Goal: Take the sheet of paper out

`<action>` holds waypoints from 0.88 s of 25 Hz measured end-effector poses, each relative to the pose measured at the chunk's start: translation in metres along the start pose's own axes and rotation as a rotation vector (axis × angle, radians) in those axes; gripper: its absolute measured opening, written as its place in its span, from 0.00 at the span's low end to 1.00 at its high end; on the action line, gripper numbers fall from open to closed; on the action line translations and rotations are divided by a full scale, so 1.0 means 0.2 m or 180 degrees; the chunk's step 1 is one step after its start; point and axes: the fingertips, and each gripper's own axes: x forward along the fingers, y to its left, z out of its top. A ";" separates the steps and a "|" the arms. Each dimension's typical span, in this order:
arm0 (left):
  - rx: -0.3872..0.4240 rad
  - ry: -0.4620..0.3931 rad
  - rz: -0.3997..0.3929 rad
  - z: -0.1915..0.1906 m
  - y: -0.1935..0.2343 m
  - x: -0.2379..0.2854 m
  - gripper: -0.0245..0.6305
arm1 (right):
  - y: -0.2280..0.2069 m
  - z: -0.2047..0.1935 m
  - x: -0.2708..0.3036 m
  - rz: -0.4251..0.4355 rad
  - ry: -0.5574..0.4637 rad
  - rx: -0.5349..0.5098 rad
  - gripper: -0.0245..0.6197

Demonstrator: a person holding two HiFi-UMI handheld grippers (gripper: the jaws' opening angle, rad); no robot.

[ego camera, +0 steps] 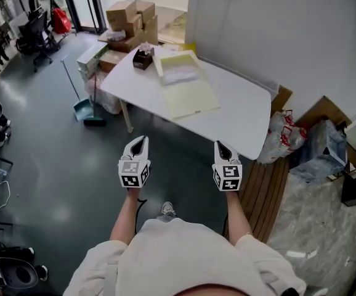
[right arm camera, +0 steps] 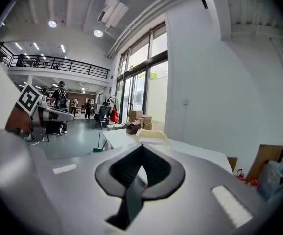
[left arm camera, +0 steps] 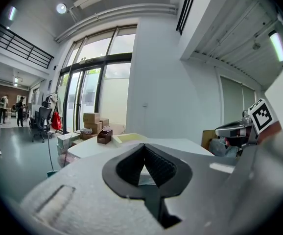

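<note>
A white table (ego camera: pixel 239 113) stands ahead of me. On it lies an open pale yellow file box (ego camera: pixel 177 62) with a white sheet (ego camera: pixel 179 74) inside, and its yellow flap (ego camera: pixel 190 97) is spread toward me. My left gripper (ego camera: pixel 141 139) and right gripper (ego camera: pixel 218 144) hang side by side over the floor, short of the table's near edge. Both are shut with nothing in them. The left gripper view shows my left gripper (left arm camera: pixel 144 145) aimed at the file box (left arm camera: pixel 129 138). In the right gripper view my right gripper (right arm camera: pixel 142 146) faces the file box (right arm camera: pixel 151 136).
A brown tissue box (ego camera: pixel 143 58) sits at the table's far left corner. Cardboard boxes (ego camera: pixel 130 20) are stacked behind the table. A broom and dustpan (ego camera: pixel 84 110) stand left of it. Plastic bags (ego camera: pixel 283 137) and a wooden slatted bench (ego camera: pixel 269 190) lie to the right.
</note>
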 end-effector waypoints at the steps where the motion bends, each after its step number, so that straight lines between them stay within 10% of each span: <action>1: 0.0005 -0.0008 -0.0014 0.02 0.04 0.04 0.04 | -0.01 0.02 0.05 -0.0019 -0.0006 -0.0004 0.04; 22: 0.0044 0.0164 -0.0148 0.09 0.44 0.62 0.04 | -0.16 0.16 0.72 -0.0129 0.0032 -0.0001 0.04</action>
